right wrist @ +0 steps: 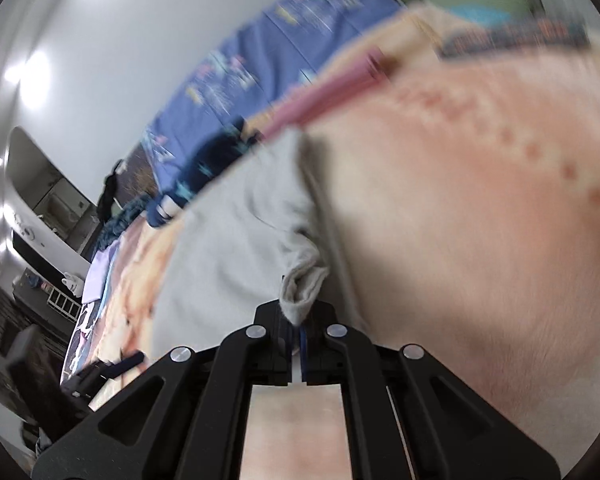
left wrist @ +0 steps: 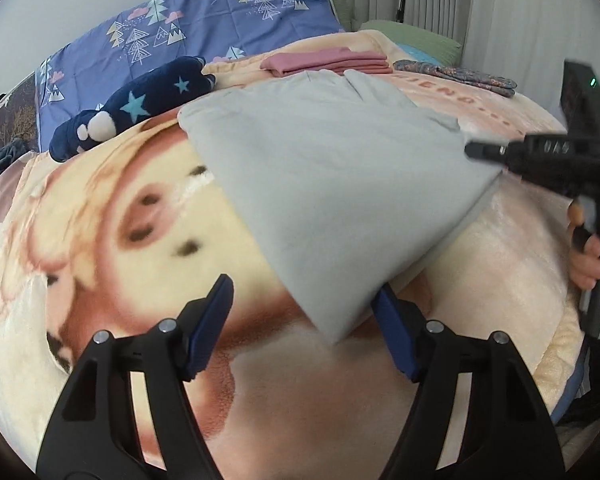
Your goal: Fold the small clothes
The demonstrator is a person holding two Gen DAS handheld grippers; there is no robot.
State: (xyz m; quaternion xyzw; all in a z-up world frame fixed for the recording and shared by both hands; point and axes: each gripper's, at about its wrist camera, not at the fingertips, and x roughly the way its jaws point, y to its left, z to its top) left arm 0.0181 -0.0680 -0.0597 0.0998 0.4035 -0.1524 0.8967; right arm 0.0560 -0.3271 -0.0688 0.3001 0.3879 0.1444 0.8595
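Mid-fold, I judge: the grey garment (left wrist: 332, 184) lies on the bed's plush blanket (left wrist: 112, 248), stretching from centre toward 12 o'clock. The right tongs (right wrist: 300, 320) are clamped on its bunched edge. The left tongs (left wrist: 304, 320) gape, the near corner between the pads but ungripped. Next: close on that corner and carry it across. Blur smears the right view; the garment's type stays unclear.

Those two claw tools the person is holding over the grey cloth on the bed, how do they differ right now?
The left gripper stands open, a corner of the grey garment lying between its blue pads unpinched; the right gripper is shut on the garment's edge. The left one points at the near corner, while the right one holds the far side. Both are black, two-fingered and hand-held.
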